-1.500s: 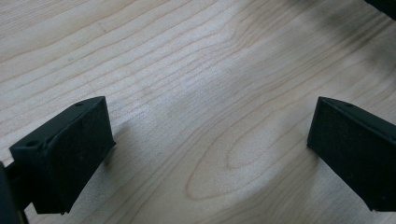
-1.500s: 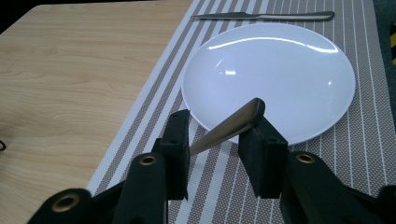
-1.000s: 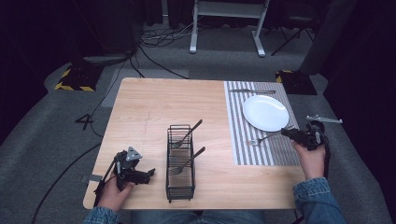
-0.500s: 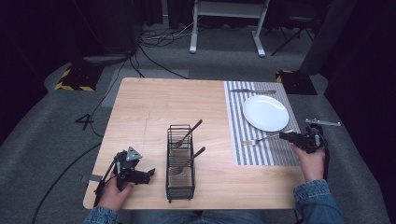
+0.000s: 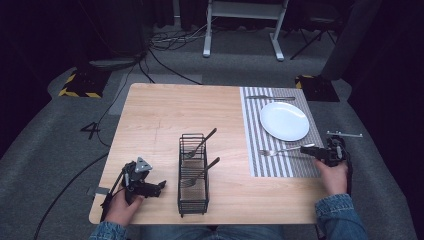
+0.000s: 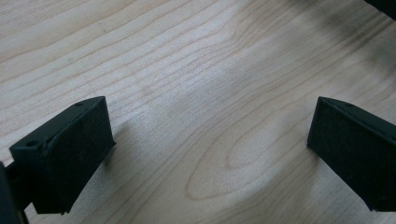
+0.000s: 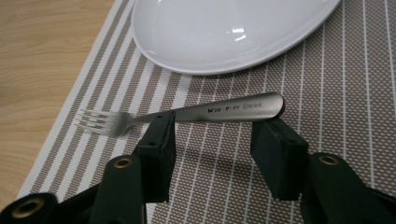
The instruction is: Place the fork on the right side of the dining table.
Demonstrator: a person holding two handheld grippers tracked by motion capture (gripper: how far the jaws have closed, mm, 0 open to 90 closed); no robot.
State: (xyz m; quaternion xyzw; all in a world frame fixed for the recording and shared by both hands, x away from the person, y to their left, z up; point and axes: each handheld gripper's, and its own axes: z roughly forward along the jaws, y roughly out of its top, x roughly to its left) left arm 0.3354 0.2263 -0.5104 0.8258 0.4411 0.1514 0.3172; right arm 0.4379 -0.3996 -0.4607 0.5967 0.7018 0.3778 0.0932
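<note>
Laid down on the striped placemat (image 5: 252,130), just beside the near rim of the white plate (image 5: 284,121): a steel fork (image 7: 187,114), tines toward the bare wood. Let go by the right gripper (image 7: 215,135), with jaws just opening, standing wide, and the handle crossing at their tips. Hard to tell whether the left pad brushes the handle or merely stands in front of it; no squeeze on it either way. Parked low over bare table (image 5: 165,115), the left gripper (image 6: 205,140), likewise spread, with nothing in between.

Risks from here:
- Dragging the fork askew while backing off, should a pad catch the handle end.
- Nudging it against the plate rim, given so little room between the two.
- Snagging the placemat weave with a low jaw tip and shifting mat, plate and fork together.

Safer, probably: lifting straight up before pulling back toward the person.

Elsewhere: a black wire cutlery rack (image 5: 180,165) near the middle of the table, holding two more forks (image 5: 202,144), handles leaning out toward the plate side. Beyond the plate, at the far end of the mat, a knife (image 5: 270,97). Well apart from the right gripper's way back, the rack; nothing else between that gripper and the table edge.
</note>
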